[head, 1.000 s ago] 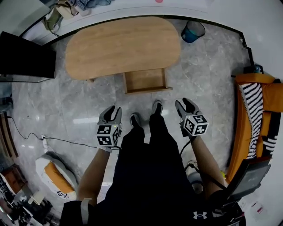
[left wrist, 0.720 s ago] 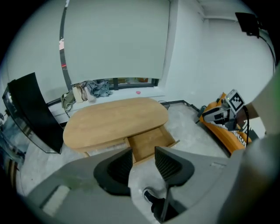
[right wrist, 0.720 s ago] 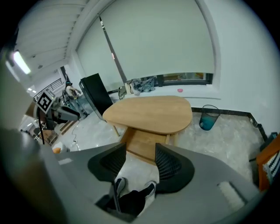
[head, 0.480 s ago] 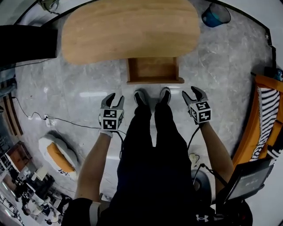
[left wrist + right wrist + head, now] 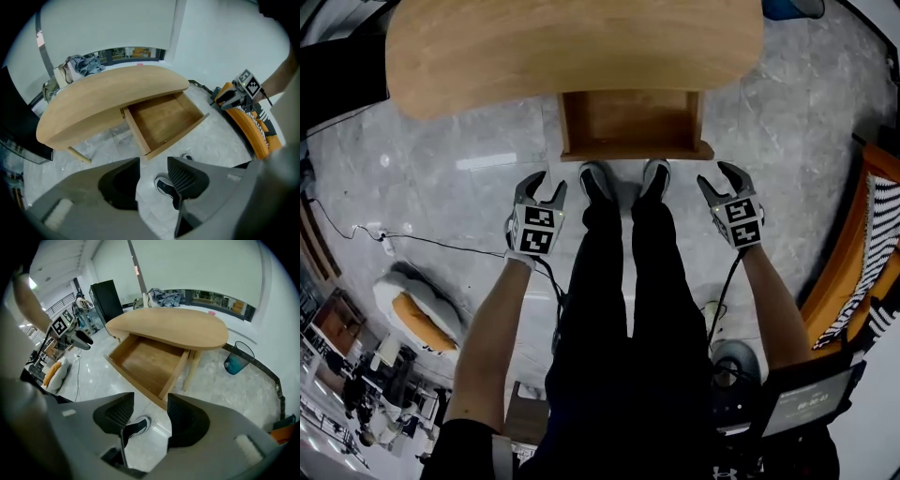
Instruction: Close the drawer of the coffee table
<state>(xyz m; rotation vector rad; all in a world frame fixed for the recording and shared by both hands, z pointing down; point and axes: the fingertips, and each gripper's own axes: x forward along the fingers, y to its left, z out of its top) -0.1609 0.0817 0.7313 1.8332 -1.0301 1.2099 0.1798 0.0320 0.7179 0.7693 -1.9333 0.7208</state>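
The oval wooden coffee table (image 5: 572, 47) fills the top of the head view. Its drawer (image 5: 630, 120) is pulled out toward me and is empty, its front panel (image 5: 637, 150) just above my shoes. My left gripper (image 5: 546, 185) hangs left of the front panel, pointing steeply down, a little short of the drawer. My right gripper (image 5: 719, 178) hangs at the panel's right corner. Both sets of jaws are opening and hold nothing. In the left gripper view the left gripper (image 5: 153, 173) looks onto the drawer (image 5: 161, 122); the right gripper (image 5: 151, 416) sees the drawer (image 5: 147, 362) from the other side.
My legs and shoes (image 5: 598, 178) stand between the grippers, right in front of the drawer. A blue bin (image 5: 236, 362) sits beyond the table's right end. An orange sofa (image 5: 862, 253) is at right, a black cabinet (image 5: 105, 298) at left. A cable (image 5: 422, 239) crosses the floor.
Both grippers have dropped lower and nearer the drawer front, and their jaws have spread. The view has closed in on the table, which now looks larger.
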